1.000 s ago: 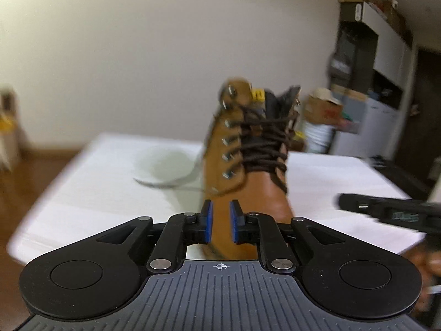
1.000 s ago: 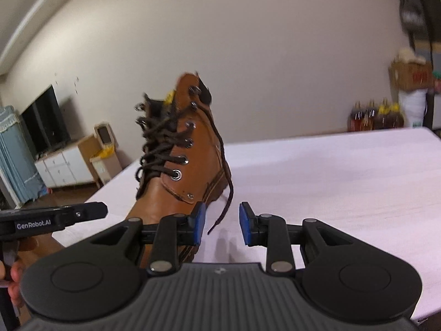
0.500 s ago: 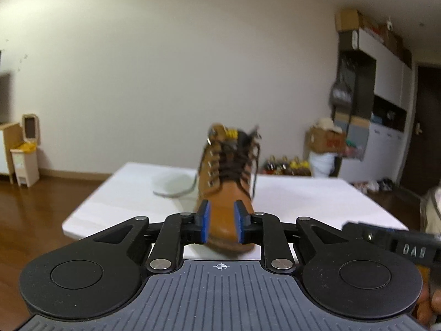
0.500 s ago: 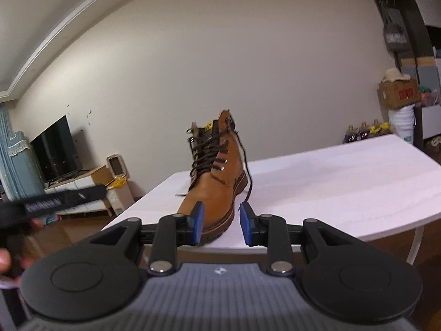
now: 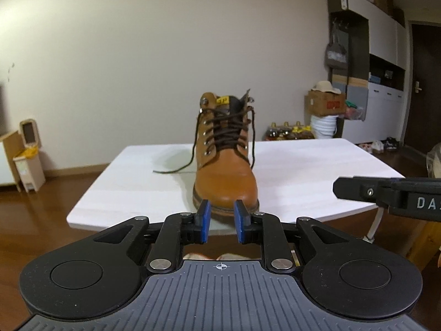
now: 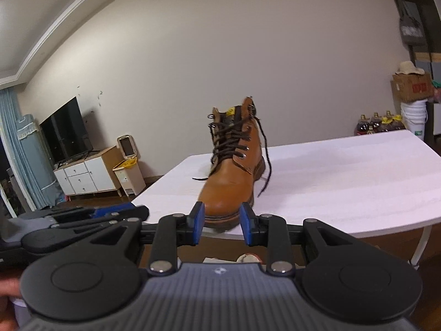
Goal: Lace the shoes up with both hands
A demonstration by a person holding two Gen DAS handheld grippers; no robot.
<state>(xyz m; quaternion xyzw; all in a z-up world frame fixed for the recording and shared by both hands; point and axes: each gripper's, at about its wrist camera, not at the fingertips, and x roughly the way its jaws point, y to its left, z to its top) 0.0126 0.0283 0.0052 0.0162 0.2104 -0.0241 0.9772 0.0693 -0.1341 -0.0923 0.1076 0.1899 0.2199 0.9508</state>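
A tan leather boot (image 5: 224, 175) (image 6: 233, 182) stands upright at the near edge of a white table (image 5: 297, 171) (image 6: 344, 187), toe towards me. Dark brown laces (image 5: 224, 131) cross its eyelets. One loose end trails left onto the table (image 5: 176, 168); the other hangs down the boot's right side (image 6: 266, 165). My left gripper (image 5: 222, 224) is open, held back from the table in front of the toe, nothing between its blue pads. My right gripper (image 6: 222, 226) is open too, also off the table before the toe, empty.
The right gripper's black body (image 5: 386, 194) reaches in at the right of the left wrist view; the left gripper's body (image 6: 82, 216) lies at the left of the right wrist view. A small bin (image 5: 27, 162), a TV cabinet (image 6: 82, 171), bottles (image 5: 289, 133) and boxes (image 5: 326, 103) stand around.
Both grippers have pulled back from the boot, which looks smaller and farther away. The left jaws have widened. The loose lace end now hangs free beside the boot, away from the right gripper.
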